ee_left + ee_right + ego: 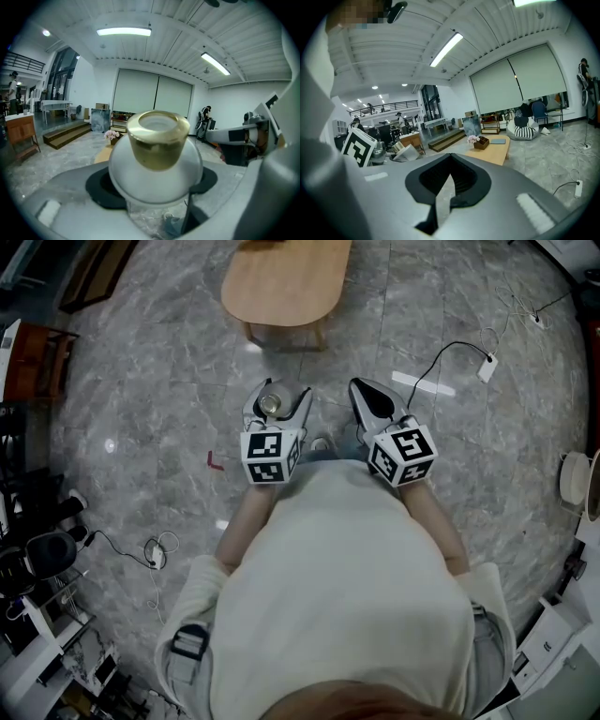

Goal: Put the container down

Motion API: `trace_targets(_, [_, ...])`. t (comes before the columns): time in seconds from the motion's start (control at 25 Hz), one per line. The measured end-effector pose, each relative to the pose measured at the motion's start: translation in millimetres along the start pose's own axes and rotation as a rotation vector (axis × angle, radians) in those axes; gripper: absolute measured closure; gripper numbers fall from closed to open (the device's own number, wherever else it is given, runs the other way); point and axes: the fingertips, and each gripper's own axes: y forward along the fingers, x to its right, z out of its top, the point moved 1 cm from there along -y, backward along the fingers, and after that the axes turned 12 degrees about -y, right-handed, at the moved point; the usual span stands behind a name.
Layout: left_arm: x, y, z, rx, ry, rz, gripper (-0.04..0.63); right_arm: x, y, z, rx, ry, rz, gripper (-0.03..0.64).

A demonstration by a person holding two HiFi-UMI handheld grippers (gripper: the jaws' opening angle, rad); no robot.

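The container (270,405) is a small frosted round jar with a gold cap (157,138). It sits between the jaws of my left gripper (276,409), which is shut on it and holds it up in the air in front of the person. In the left gripper view the jar's pale body (140,180) fills the gap between the black pads of the left gripper (153,186). My right gripper (367,397) hangs beside it to the right, apart from the jar, with its jaws shut and nothing in them. In the right gripper view the right gripper (448,187) shows its pads pressed together.
A low oval wooden table (286,282) stands ahead on the grey marble floor; in the right gripper view the table (494,150) carries a small flower box. A cable with a plug (486,367) lies to the right. Cluttered shelves (37,549) line the left.
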Motion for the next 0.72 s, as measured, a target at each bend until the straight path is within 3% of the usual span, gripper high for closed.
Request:
trace_targets(0.4, [-18.0,42.5,14.7,-0.026,0.009,0.024,0.249,30.2,43.3,9.7,0.014,0.023,0.008,0.615])
trace_targets(0.72, [-31.6,106.6,48.2,-0.02,0.0,0.055,0.249,90.5,97.2,27.5,0.01,0.017,0.037,0.615])
